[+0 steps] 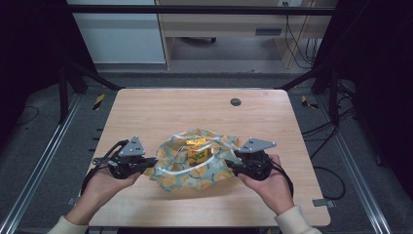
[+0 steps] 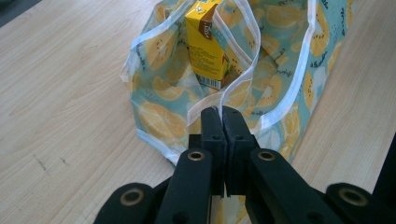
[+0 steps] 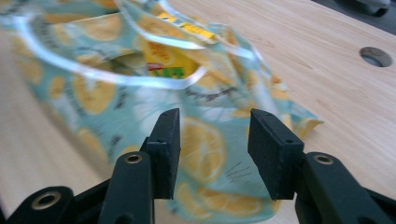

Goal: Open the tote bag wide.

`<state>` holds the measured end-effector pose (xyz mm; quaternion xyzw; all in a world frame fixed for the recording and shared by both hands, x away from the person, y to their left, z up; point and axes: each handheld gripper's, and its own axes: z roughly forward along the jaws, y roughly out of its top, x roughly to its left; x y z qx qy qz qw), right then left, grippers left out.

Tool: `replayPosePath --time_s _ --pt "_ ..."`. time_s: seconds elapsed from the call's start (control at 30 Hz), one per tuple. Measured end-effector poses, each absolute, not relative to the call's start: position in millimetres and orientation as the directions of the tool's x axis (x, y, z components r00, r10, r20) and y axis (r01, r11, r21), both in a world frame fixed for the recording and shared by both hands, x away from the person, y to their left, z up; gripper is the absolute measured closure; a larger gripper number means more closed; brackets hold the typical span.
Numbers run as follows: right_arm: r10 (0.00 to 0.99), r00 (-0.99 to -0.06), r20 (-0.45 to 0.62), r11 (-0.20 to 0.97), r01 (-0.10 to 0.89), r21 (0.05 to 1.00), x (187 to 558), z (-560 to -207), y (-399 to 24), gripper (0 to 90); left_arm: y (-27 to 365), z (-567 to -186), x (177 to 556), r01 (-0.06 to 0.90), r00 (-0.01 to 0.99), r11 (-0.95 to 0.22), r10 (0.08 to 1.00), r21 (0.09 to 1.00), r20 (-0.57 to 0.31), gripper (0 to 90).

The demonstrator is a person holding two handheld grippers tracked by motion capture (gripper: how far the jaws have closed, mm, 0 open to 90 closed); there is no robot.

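My left jaws are pinched tight on the white-trimmed rim of the soft teal cloth bag printed with orange slices [image 2: 275, 88]; left gripper [image 1: 146, 165] sits at its left end. My right gripper [image 3: 212, 140] has jaws apart, bag straight ahead and just beyond the tips. The yellow drink carton [image 1: 198, 155] stands inside. The bag lies toward the light wooden table's [image 1: 160, 109] near edge, long axis running between my hands, so the right side looks next to grab
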<state>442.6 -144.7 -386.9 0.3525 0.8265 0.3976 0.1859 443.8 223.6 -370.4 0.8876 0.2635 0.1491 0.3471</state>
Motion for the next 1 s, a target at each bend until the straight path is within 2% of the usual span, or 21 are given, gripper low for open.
replayPosePath --time_s 0.2,0.6,0.83,1.0 --pt "0.754 -0.657 -0.02 0.421 0.459 0.782 464 -390 -144 53.7 221 -375 438 0.357 0.831 -0.632 0.551 0.688 0.076 89.1" --pt "0.771 -0.636 -0.031 0.411 0.46 0.787 476 -386 -145 56.8 224 -399 427 0.377 0.846 -0.657 0.532 0.652 0.047 89.1" --pt "0.778 -0.627 -0.042 0.422 0.473 0.773 488 -388 -142 58.2 223 -414 425 0.377 0.873 -0.736 0.486 0.561 0.051 89.1" --pt "0.776 -0.629 -0.045 0.429 0.475 0.768 492 -390 -138 58.2 221 -418 425 0.369 0.881 -0.76 0.469 0.535 0.06 89.1"
